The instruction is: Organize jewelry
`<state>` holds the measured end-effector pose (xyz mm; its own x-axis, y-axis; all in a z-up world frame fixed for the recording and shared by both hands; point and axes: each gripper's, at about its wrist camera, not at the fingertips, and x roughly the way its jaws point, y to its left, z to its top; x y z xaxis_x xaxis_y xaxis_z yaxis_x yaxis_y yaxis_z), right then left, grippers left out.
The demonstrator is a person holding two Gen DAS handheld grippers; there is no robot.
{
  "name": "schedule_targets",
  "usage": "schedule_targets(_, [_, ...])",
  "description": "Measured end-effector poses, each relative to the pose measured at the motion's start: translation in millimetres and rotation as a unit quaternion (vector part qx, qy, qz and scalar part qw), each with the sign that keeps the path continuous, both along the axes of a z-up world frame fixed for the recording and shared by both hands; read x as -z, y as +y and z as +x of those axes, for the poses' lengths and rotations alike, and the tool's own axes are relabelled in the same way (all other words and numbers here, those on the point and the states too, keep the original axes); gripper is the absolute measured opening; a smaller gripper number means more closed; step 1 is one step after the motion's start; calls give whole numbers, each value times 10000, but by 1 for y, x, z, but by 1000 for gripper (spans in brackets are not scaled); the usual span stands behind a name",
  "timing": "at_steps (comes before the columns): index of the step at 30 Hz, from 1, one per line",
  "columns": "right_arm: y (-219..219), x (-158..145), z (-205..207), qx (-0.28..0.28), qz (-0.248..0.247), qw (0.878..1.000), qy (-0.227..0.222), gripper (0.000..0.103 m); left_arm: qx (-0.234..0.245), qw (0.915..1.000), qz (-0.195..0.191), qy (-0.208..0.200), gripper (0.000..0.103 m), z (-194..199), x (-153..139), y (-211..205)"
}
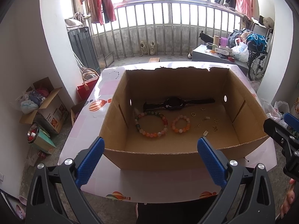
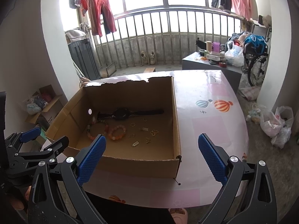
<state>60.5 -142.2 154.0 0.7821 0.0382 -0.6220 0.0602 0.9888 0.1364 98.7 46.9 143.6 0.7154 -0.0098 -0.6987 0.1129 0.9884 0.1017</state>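
A bright balcony with metal bars [image 1: 149, 28] and hanging clothes [image 1: 99, 1] sits behind a pink worktop [image 1: 158, 183] with balloon pictures on it. On the worktop stands a big open box [image 1: 153, 158] made of brown card, with a torn back edge.

All the jewelry lies on the box floor. A black watch [image 1: 174, 103] lies flat and stretched out near the back wall. In front of it sits a big bead ring [image 1: 151, 124] in green, pink and orange. Just beside that, on the right, is a small bead ring [image 1: 180, 124] in pink and orange. To the right of the beads lie two gold rings [image 1: 193, 114] and some small gold bits [image 1: 205, 133], spread apart from each other.

The left gripper [image 1: 151, 150] hangs over the near wall of the box. Its blue fingers [image 1: 91, 160] are spread wide and hold nothing. The jewelry is past the tips, lower down in the box, not touched.

The right gripper [image 2: 152, 147] hangs by the box's right near corner. Its fingers [image 2: 212, 158] are spread wide too, with nothing in them. The beads lie just past its left tip, and its right tip is over bare worktop.
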Motion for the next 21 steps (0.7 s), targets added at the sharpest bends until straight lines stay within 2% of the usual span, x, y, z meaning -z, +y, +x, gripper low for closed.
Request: schedule_targets(21, [-2, 0, -1, -2, -4, 10000, 52, 95, 25, 10000, 38, 20, 97, 1, 3, -2])
